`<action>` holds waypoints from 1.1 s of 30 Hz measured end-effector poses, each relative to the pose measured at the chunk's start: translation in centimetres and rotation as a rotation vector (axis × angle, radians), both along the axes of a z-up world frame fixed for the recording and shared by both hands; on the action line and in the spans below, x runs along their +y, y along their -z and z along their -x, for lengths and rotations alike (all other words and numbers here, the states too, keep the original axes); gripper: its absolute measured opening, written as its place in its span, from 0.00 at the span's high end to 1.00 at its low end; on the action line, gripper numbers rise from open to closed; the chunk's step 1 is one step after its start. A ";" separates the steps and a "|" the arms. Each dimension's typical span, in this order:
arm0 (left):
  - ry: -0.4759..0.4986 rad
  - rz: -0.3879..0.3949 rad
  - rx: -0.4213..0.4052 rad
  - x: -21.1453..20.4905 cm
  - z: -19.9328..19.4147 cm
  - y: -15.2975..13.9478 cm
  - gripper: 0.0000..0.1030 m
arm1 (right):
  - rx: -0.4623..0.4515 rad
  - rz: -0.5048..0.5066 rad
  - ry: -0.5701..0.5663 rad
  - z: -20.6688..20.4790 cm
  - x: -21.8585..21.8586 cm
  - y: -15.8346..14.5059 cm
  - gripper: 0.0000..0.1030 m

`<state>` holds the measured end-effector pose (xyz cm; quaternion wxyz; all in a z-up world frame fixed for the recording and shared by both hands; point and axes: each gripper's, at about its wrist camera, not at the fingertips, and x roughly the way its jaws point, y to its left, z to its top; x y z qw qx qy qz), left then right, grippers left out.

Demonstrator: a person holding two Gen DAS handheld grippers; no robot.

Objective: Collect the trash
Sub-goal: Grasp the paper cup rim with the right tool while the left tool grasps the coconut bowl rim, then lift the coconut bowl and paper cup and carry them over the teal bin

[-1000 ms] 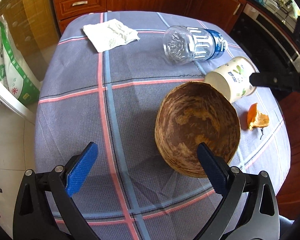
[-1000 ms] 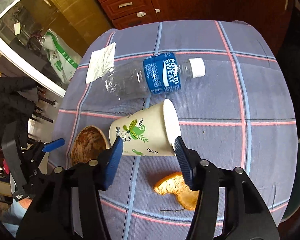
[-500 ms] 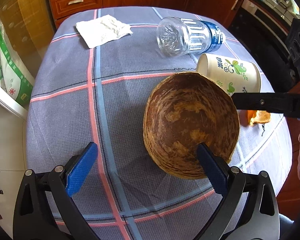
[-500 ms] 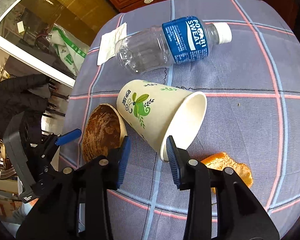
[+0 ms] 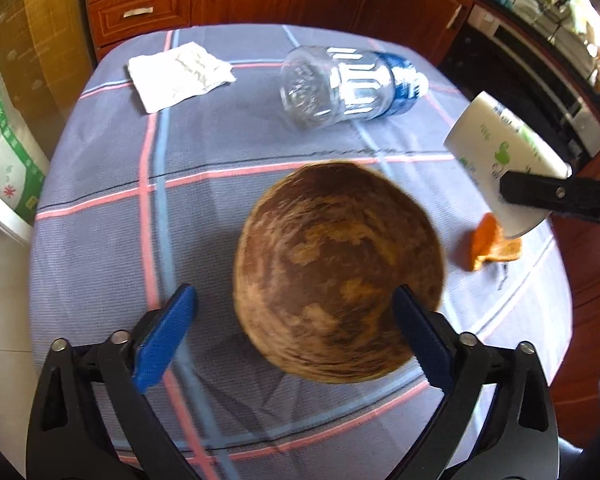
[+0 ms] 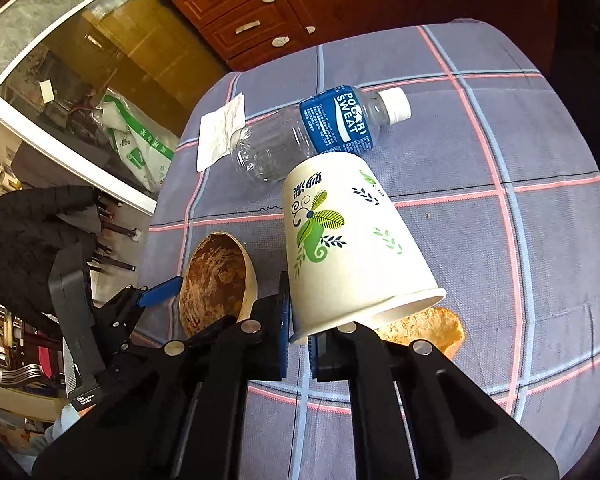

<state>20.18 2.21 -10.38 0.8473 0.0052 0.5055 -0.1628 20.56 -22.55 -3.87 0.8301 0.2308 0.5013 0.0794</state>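
My right gripper point(image 6: 299, 346) is shut on the rim of a white paper cup point(image 6: 340, 248) with green leaf print and holds it lifted and tilted above the table; the cup also shows in the left wrist view point(image 5: 504, 160). A brown wooden bowl point(image 5: 338, 270) sits just in front of my left gripper point(image 5: 296, 330), which is open, its right finger at the bowl's near rim. An empty clear plastic bottle point(image 6: 316, 132) with a blue label lies on its side. An orange peel point(image 5: 490, 246) lies under the cup. A white napkin point(image 5: 180, 74) lies at the far left.
The round table has a grey-blue checked cloth point(image 5: 112, 208). Wooden cabinets point(image 5: 148, 4) stand behind it. A green and white bag point(image 5: 4, 152) leans on the floor at the left. An oven point(image 5: 540, 80) stands to the right.
My right gripper closed on the cup's rim and lifted it off the table. My left gripper moved closer to the bowl.
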 end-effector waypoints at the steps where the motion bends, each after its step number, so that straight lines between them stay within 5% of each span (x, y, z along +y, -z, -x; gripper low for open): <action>1: 0.009 0.005 0.000 -0.3 0.1 -0.1 0.30 | 0.003 0.000 0.006 0.2 -0.3 0.1 0.93; 3: 0.018 0.000 -0.004 -0.7 0.4 -0.2 0.48 | 0.011 -0.005 0.022 0.8 -0.9 0.3 0.93; 5: 0.035 0.011 0.006 -1.1 0.5 -0.3 0.77 | 0.017 -0.011 0.032 1.3 -1.2 0.6 0.93; 7: 0.042 0.015 0.003 -1.3 0.9 -0.4 0.86 | 0.020 -0.015 0.041 1.8 -1.6 0.8 0.93; 13: 0.057 -0.007 -0.021 -2.3 2.5 -1.2 0.89 | 0.015 -0.031 0.068 3.5 -2.6 1.0 0.93; 27: 0.088 -0.099 0.000 -5.2 4.1 -0.6 0.81 | -0.041 -0.066 0.116 7.6 -4.8 -0.3 0.93; 33: 0.077 -0.088 -0.060 -6.0 5.5 -2.2 0.92 | -0.066 -0.083 0.150 9.6 -6.4 -0.6 0.93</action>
